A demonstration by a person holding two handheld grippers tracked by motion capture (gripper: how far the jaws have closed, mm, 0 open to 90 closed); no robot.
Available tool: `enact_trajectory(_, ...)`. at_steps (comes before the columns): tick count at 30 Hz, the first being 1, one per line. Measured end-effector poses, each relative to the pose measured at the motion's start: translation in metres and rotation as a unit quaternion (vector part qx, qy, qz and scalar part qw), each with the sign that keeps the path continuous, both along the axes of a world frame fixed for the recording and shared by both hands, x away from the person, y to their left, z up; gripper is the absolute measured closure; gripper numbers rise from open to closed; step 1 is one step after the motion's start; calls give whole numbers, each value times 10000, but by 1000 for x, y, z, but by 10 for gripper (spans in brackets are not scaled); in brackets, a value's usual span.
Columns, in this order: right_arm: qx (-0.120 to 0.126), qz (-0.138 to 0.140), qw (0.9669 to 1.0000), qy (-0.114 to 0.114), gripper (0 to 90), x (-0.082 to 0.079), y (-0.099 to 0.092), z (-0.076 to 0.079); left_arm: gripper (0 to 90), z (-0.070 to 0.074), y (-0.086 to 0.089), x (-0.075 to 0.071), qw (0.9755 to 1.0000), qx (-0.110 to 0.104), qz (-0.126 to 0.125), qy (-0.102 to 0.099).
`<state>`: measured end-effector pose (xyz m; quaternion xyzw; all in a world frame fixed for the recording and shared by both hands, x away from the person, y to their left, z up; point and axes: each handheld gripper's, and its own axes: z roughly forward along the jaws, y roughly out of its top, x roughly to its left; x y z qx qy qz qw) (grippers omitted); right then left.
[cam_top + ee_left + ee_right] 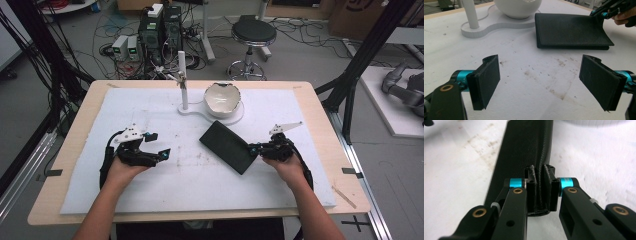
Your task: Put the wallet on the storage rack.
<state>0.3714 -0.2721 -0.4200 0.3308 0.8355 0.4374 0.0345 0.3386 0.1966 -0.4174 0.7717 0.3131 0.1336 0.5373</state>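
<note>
One black leather wallet (pixel 228 147) lies on the white foam mat (pixel 150 185), just in front of the white bowl (pixel 221 99) on its stand. The right gripper (pixel 540 192) is clenched on the wallet's near edge, while the left gripper (pixel 541 82) sits spread wide with nothing in it. Looks light and floppy to me, grainy so not too slick. Pinched at one end it'll probably sag or flap open, so I'd grab nearer the spine.

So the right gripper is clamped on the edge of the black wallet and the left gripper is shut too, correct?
Not quite. The right gripper is clamped on the black wallet, but the left gripper is open: the left gripper view shows its pads wide apart over the white mat, holding nothing.
</note>
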Motion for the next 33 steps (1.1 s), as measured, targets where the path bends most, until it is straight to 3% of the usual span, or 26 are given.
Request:
enact_trajectory(1,0,0,10000,0,835,0,0,0,170,0,0,0,10000,0,0,0)
enact_trajectory(3,9,170,9992,-371,839,-8,3,10,170,1,0,0,10000,-3,-26,-8)
enact_trajectory(4,9,170,9992,-371,839,-8,3,10,170,1,0,-1,10000,-6,-38,-10)
enact_trajectory(8,71,361,9965,-749,845,-19,5,24,170,3,-2,-1,9999,-61,-134,-17)
enact_trajectory(16,259,486,9946,-875,847,-25,3,34,170,3,-3,-2,9998,-115,-175,13)
enact_trajectory(19,435,542,9932,-930,848,-27,1,39,170,3,-3,-2,9997,-153,-210,19)
enact_trajectory(25,504,713,9905,-1065,848,-31,2,44,170,4,-4,-2,9992,-261,-298,17)
enact_trajectory(30,549,1070,9856,-1191,847,-35,9,48,170,7,-8,-3,9981,-377,-480,31)
enact_trajectory(32,604,1302,9815,-1269,847,-38,13,50,170,8,-9,-3,9975,-403,-574,22)
enact_trajectory(33,604,1302,9815,-1269,847,-38,13,50,170,9,-11,-4,9972,-423,-614,23)
